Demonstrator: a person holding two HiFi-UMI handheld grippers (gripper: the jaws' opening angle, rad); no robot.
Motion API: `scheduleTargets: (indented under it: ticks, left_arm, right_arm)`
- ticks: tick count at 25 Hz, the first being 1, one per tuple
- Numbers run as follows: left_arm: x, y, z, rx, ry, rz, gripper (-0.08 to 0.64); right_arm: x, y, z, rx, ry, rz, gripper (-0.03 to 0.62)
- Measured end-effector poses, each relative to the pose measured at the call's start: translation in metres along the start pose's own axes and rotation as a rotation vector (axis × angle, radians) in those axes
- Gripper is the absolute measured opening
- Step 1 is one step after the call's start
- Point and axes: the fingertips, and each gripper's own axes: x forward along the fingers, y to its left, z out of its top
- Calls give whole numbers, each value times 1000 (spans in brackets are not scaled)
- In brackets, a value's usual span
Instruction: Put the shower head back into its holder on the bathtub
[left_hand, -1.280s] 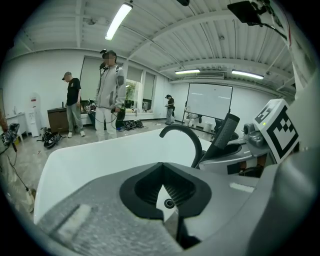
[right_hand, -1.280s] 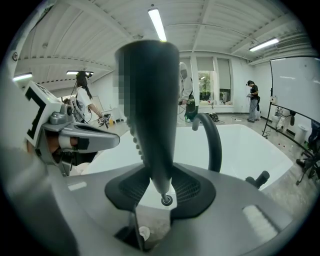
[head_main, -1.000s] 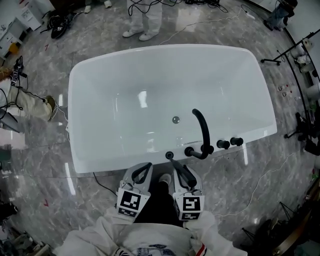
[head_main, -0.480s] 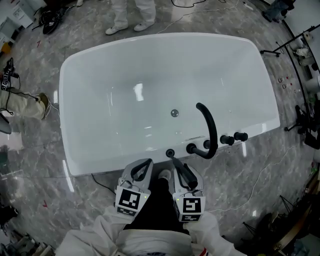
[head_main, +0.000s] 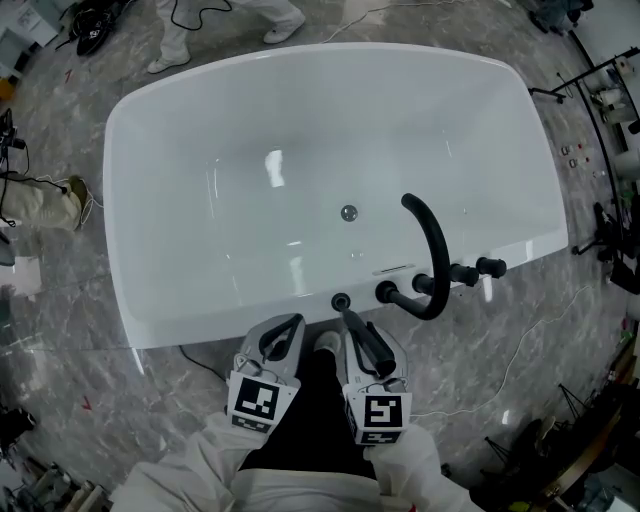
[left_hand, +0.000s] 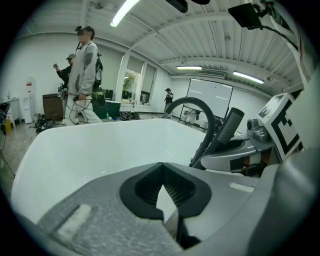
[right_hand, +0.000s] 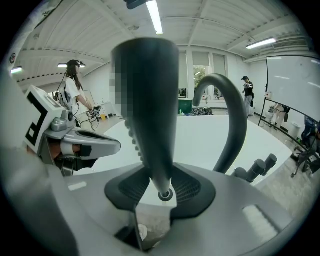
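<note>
The black shower head is a slim handle pinched between the pads of my right gripper, which is shut on it. In the right gripper view the shower head rises straight up from the jaws. Its round black holder sits on the near rim of the white bathtub, just beyond the handle's tip. My left gripper hovers beside the right one, jaws shut with nothing between them. The curved black faucet spout stands right of the holder.
Two black knobs stick out right of the spout. A drain lies in the tub floor. A person's legs stand beyond the far rim. Cables and equipment stands line the marble floor at the right.
Both grippers have sunk a little toward the near rim. In the head view the tub has grown larger and the spout has drifted right. The grip on the shower head is unchanged.
</note>
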Motion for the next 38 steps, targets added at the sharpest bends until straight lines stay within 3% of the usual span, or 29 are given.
scheduleTargets:
  ticks: [27,38]
  left_arm:
    - [33,7,-38,-37,32,1,2]
    - [37,5,-45,-57,45,6,2]
  right_arm:
    - [42,-3,-39,3,32,10,137]
    - [52,-4,-38,-4,43,15,137]
